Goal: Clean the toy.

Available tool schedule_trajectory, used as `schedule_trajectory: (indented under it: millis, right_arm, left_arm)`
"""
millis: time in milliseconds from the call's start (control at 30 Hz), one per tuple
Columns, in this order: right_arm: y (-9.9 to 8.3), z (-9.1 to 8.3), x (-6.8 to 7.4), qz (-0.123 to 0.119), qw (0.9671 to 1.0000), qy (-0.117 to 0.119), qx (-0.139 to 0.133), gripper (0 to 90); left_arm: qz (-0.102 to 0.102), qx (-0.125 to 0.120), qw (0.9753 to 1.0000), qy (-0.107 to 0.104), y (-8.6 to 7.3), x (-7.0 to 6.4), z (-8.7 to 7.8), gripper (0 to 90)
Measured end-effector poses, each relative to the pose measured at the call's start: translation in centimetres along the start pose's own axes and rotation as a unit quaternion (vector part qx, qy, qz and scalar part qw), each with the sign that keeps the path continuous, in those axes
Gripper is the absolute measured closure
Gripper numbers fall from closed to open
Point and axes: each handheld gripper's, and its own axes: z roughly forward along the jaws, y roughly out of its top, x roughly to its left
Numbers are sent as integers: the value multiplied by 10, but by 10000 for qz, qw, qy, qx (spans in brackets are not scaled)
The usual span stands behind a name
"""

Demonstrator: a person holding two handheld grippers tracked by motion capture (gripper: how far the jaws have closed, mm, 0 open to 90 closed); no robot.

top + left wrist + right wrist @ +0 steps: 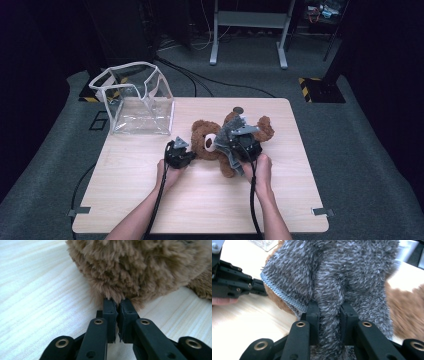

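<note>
At far left, bag: a clear bag (pixel 141 102) stands open on the tabletop (pixel 200 200), well apart from the claws.
Left claw: the left claw (pixel 185 153) is pinched on the fur at the edge of the bear (pixel 202 137), jaws almost together.
Bear: lies at the tabletop's middle, head toward the left claw.
Cloth: a grey fuzzy cloth (pixel 226 142) is draped over the bear, possibly its garment.
Right claw: the right claw (pixel 235 140) clamps a fold of the cloth, jaws partly apart.
</note>
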Motion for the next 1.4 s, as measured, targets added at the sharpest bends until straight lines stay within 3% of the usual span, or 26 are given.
schedule_trajectory:
  millis: [200,400,500,767,800,900,1067,1167,1300,1400]
  right_arm:
    - [28,10,15,-185,9998,83,-39,731]
    - [56,38,21,-39,10000,-5,66,726]
    - [58,49,23,-50,9998,74,164,729]
    - [49,39,35,-173,9991,350,141,734]
    - [46,38,39,-343,9986,375,173,733]
    - [36,35,47,-528,9977,399,171,733]
    - [16,32,56,-582,9965,564,209,733]
    - [3,37,61,-650,9952,630,367,733]
    - [-12,51,59,-457,9932,747,765,732]
    - [-12,49,53,-411,9923,825,828,731]
  left_arm:
    - [119,-134,9998,58,-3,-5,-4,868]
    - [92,-300,9995,-66,-5,-5,-9,874]
    - [25,-351,9993,-93,-5,-5,-8,875]
    - [-4,-358,9992,-177,-5,-4,-10,876]
    - [-10,-401,9991,-155,-6,-4,-9,876]
    - [98,-408,9990,-173,-6,-4,-11,876]
    - [144,-445,9987,-213,-6,-4,-12,879]
    - [115,-498,9985,-217,-7,-4,-12,881]
    - [103,-510,9984,-231,-7,-3,-12,881]
    - [16,-553,9981,-257,-7,-2,-12,881]
